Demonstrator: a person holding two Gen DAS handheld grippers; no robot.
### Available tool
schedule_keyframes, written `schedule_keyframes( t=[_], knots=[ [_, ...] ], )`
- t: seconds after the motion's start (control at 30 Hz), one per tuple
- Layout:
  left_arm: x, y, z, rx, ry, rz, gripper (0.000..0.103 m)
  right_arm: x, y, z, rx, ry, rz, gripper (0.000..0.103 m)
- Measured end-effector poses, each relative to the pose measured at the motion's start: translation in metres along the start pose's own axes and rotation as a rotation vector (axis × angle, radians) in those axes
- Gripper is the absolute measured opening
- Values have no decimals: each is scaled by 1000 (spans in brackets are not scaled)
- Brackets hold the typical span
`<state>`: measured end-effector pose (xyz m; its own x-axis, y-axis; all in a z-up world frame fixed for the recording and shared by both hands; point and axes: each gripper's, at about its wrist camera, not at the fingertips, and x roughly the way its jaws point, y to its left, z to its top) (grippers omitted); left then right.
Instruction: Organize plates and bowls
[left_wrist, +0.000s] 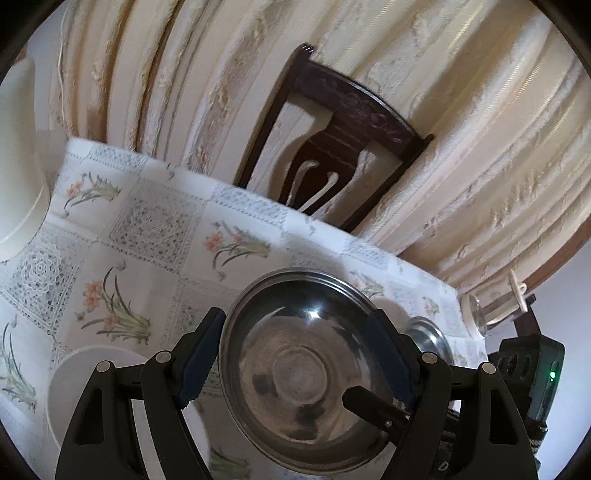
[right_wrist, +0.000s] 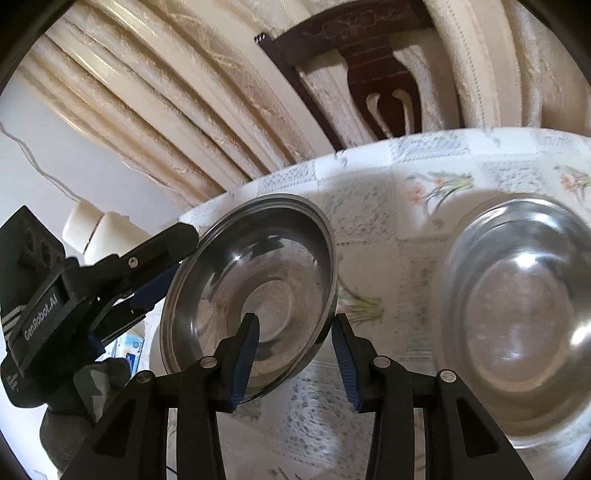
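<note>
A steel bowl (left_wrist: 299, 369) hangs tilted above the flowered tablecloth (left_wrist: 147, 229). My left gripper (left_wrist: 295, 315) spans it, one finger against each side of the rim, and carries it. In the right wrist view the same bowl (right_wrist: 229, 280) faces me, with the left gripper (right_wrist: 162, 266) at its left edge. My right gripper (right_wrist: 294, 318) straddles the bowl's near rim, one finger inside and one outside, with a gap between pads and wall. In the left wrist view that inner finger shows as a black bar in the bowl. A second steel bowl (right_wrist: 517, 314) rests on the table to the right.
A white bowl (left_wrist: 92, 373) sits at the near left, a cream dish (left_wrist: 18, 184) at the far left edge. A small steel plate (left_wrist: 430, 336) and a glass (left_wrist: 478, 310) stand near the table's right end. A dark wooden chair (left_wrist: 332, 129) stands behind, before the curtains.
</note>
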<state>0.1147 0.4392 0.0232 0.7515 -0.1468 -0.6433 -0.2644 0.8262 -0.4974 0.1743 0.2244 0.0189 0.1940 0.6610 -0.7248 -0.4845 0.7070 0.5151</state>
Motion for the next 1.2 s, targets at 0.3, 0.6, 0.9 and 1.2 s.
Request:
schedule_keyframes(
  t=[0.3, 0.6, 0.9, 1.2],
  knots=[
    [16, -61, -16, 56, 54, -129, 79, -60, -50, -3, 53, -94, -70, 44],
    [48, -120, -27, 139, 111, -179, 79, -86, -98, -6, 129, -141, -108, 44],
    [85, -140, -42, 177, 186, -151, 79, -84, -130, -8, 169, -146, -116, 44],
    [91, -139, -46, 176, 196, -133, 79, -88, -153, -14, 206, -160, -143, 45]
  ],
)
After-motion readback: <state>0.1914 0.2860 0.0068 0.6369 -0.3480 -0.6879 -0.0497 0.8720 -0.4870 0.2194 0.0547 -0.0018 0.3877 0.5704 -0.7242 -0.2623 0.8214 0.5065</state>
